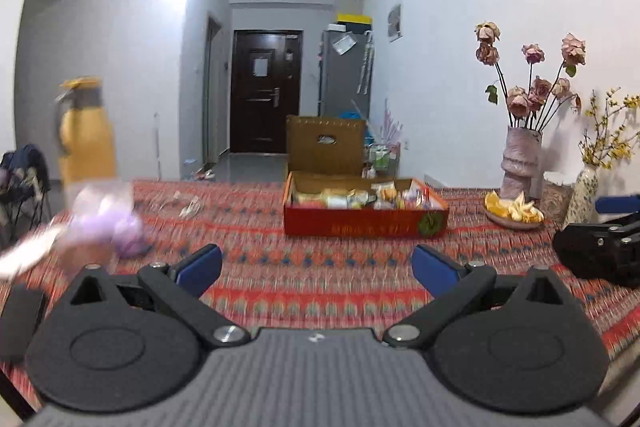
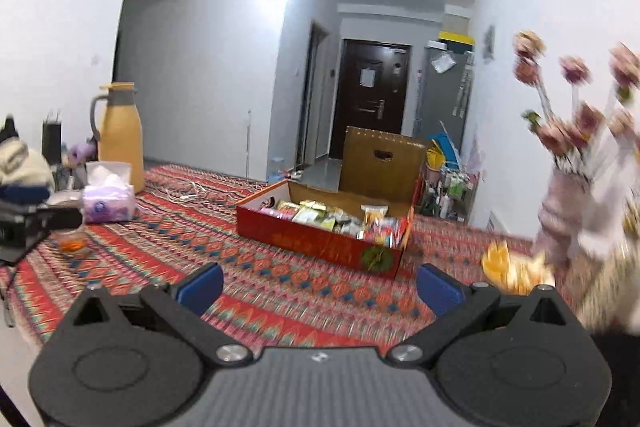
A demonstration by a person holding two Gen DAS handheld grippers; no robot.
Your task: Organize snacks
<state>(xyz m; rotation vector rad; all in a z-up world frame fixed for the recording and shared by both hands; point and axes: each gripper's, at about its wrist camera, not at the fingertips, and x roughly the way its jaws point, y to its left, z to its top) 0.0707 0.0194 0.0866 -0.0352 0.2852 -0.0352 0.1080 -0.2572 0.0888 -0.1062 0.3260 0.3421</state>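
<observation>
A red cardboard box (image 1: 364, 223) with its brown lid up stands on the patterned tablecloth and holds several snack packets (image 1: 360, 197). It also shows in the right wrist view (image 2: 320, 241), with the packets (image 2: 332, 219) inside. My left gripper (image 1: 316, 267) is open and empty, well short of the box. My right gripper (image 2: 320, 285) is open and empty, also in front of the box. The right gripper's body shows at the right edge of the left wrist view (image 1: 600, 251); the left gripper's body shows at the left of the right wrist view (image 2: 28, 223).
A yellow thermos jug (image 2: 120, 135) and a purple tissue pack (image 2: 108, 201) stand at the left. A vase of dried roses (image 1: 520, 163), a second vase (image 1: 586, 195) and a plate of orange peels (image 1: 514, 213) stand at the right. A white cable (image 2: 188, 193) lies behind.
</observation>
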